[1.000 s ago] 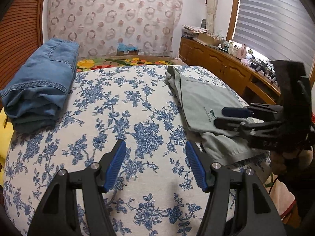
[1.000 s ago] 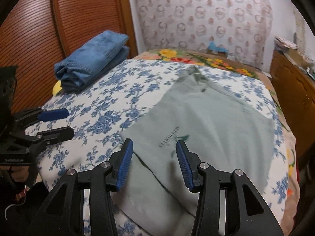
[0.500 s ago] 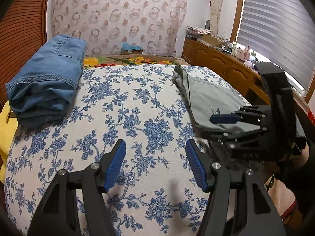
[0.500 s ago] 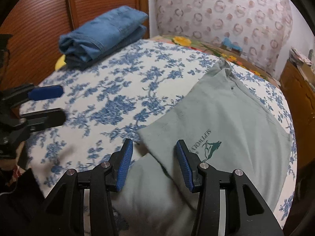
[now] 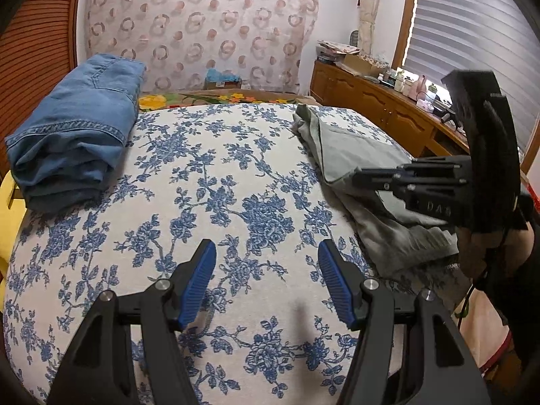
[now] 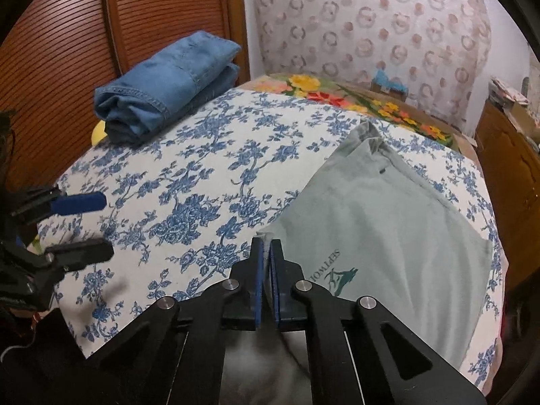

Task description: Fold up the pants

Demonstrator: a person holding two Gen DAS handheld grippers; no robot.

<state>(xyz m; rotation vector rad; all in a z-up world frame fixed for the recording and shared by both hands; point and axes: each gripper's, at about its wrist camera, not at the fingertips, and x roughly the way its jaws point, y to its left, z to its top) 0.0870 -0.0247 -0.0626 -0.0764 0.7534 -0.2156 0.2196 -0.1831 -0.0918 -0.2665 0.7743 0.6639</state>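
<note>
Grey-green pants [image 6: 381, 222] with a small dark print lie on the right side of the blue-flowered bed cover [image 6: 209, 189]; they also show in the left wrist view [image 5: 351, 155]. My right gripper [image 6: 267, 253] is shut on the near left edge of the pants; it shows from the side in the left wrist view [image 5: 364, 177]. My left gripper [image 5: 268, 283] is open and empty over the bare cover, left of the pants; it also shows in the right wrist view [image 6: 81, 222].
Folded blue jeans [image 5: 74, 141] lie at the far left of the bed by a wooden slatted door [image 6: 67, 50]. A wooden sideboard [image 5: 378, 108] with clutter stands to the right. A patterned curtain [image 5: 202, 27] hangs behind.
My right gripper has closed on the near left edge of the pants; it was open half a second ago. My left gripper stayed open, shifting slightly.
</note>
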